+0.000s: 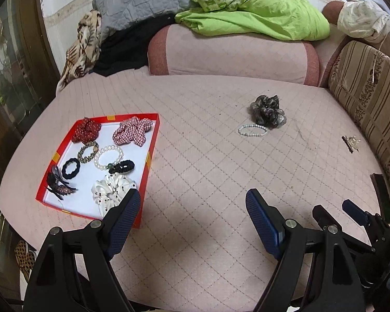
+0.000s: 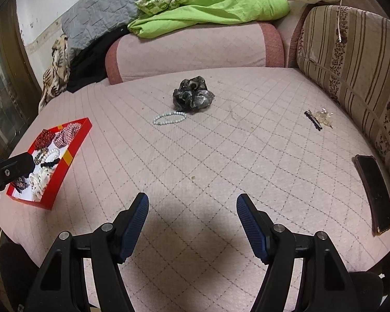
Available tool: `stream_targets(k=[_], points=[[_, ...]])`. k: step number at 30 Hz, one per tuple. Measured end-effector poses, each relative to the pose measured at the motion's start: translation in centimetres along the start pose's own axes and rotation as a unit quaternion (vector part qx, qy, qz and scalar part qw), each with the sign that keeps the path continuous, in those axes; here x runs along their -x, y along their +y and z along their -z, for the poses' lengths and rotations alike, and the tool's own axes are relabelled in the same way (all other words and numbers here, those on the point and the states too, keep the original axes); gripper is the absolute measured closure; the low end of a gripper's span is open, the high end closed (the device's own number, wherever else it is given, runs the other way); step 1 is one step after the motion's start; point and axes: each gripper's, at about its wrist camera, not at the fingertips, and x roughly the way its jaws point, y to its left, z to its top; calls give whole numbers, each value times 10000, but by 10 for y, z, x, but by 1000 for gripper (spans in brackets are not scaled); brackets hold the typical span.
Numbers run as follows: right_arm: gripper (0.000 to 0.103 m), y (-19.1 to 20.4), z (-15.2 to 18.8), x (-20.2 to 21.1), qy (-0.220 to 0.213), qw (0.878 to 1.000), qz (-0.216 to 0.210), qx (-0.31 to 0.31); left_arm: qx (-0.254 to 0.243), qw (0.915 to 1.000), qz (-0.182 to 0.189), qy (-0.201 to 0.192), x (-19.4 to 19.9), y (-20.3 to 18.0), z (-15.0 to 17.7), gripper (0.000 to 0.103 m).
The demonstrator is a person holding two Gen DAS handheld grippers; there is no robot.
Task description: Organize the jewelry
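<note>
On the left wrist view I look down on a quilted pink bed [image 1: 208, 156]. My left gripper [image 1: 192, 202] fills the bottom of the frame, its jaws apart with nothing between them, only bedding. At left centre sits the red tray [image 1: 153, 140], and here I can read its load well: a red scrunchie [image 1: 87, 130], a checked scrunchie [image 1: 132, 131], a pearl bracelet [image 1: 109, 156], a black tie [image 1: 71, 167], a white scrunchie [image 1: 111, 191] partly behind my left finger, and a dark clip [image 1: 57, 184] whose shape I cannot make out. Right of centre lies a grey scrunchie [image 1: 267, 113] with a second bracelet [image 1: 252, 130] touching its near side. The right gripper [image 1: 332, 208] pokes in at lower right; the frame edge cuts it off. A hairpin [image 1: 349, 143] at the right edge is tiny.

On the right wrist view, my right gripper [image 2: 192, 202] has its jaws apart too, empty. The tray [image 2: 72, 153] is squeezed into the left edge, its contents mostly a blur, with part of the left gripper [image 2: 10, 169] across it. The grey scrunchie [image 2: 192, 96] and bracelet [image 2: 170, 118] sit top centre, clearer here. The hairpin [image 2: 313, 120] shows beside a clear clip [image 2: 325, 115], and a phone [image 2: 374, 192] lies at far right, a mere sliver in the other view.
</note>
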Motion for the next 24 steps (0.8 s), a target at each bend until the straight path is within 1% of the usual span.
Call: stream_targets(k=[14,24], points=[[28,7,-5,-25,283,9995,104,127,165,9992,31,351,-35,16,-3,21],[28,-6,-32,-43,382,9988,253,155,177,9986,-72,500,-62,24,-11,21]])
